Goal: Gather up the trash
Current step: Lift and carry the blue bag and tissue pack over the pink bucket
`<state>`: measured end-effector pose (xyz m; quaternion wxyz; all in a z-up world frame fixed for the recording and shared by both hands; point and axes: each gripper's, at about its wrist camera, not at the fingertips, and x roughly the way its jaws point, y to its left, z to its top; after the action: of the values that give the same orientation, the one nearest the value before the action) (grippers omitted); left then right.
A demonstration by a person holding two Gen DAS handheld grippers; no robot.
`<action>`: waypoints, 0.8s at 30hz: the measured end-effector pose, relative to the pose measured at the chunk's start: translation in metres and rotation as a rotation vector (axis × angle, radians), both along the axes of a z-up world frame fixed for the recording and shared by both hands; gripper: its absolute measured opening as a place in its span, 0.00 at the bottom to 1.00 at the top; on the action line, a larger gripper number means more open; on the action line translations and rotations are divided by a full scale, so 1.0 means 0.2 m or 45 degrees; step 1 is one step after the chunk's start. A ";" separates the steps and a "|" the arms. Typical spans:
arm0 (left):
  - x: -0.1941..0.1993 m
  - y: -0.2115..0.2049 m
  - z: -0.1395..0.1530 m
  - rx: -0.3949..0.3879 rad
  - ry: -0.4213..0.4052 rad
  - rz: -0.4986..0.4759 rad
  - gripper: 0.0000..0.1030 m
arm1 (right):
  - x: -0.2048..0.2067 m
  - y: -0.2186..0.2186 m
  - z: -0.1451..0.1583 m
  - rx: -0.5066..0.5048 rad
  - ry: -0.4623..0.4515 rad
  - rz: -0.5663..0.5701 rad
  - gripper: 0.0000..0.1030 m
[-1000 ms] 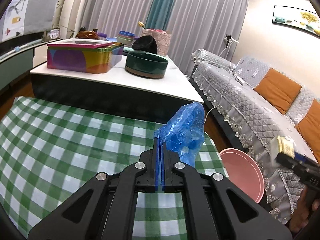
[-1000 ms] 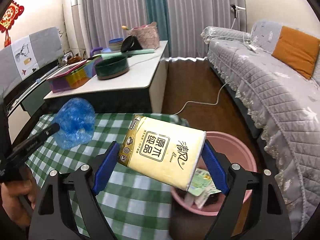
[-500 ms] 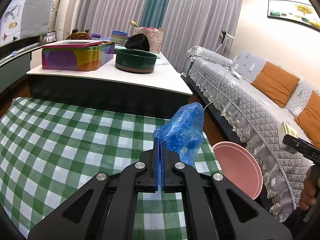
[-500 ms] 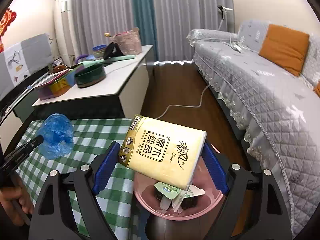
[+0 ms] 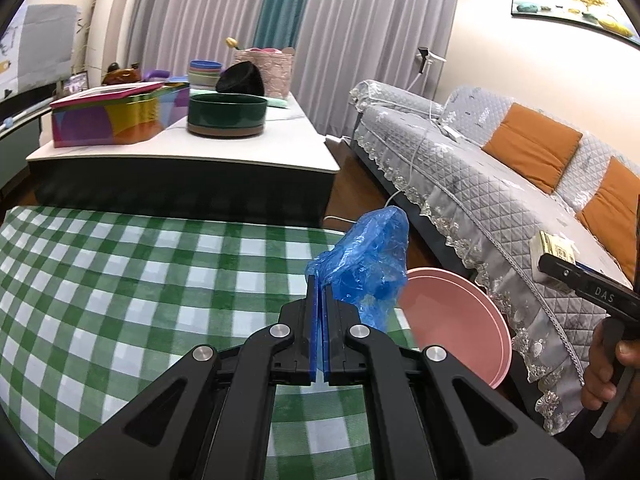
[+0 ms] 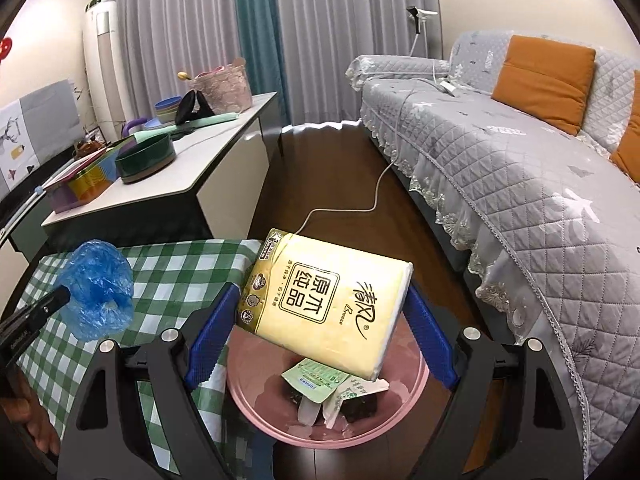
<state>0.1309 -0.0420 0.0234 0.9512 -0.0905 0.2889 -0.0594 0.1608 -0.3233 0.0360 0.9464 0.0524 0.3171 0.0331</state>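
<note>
Right tongs (image 6: 320, 320) gripped a yellow tissue pack (image 6: 326, 302) directly above the pink bin (image 6: 412, 396), off the surface's (image 5: 120, 280) right edge. Left tongs (image 5: 320, 284) were closed on a blue plastic bag (image 5: 368, 264) over that edge. Bin already held wrappers (image 6: 332, 388); both items not yet dropped.

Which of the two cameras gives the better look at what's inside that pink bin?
The right wrist view: it looks down into the pink bin, showing wrappers and dark scraps under the tissue pack. The left wrist view shows only its rim and bare inner wall.
</note>
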 end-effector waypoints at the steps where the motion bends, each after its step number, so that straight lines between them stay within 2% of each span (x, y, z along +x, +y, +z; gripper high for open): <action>1: 0.01 -0.02 0.00 -0.001 0.002 -0.007 0.01 | 0.00 0.00 0.00 -0.002 -0.005 -0.003 0.79; 24: 0.21 -0.40 -0.06 0.005 0.031 -0.160 0.01 | 0.10 -0.12 -0.07 -0.013 -0.008 -0.060 0.79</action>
<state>0.1728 -0.1222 0.0117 0.9422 -0.0711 0.3058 -0.1171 0.1800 -0.3465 0.0223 0.9482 0.0547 0.3129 0.0095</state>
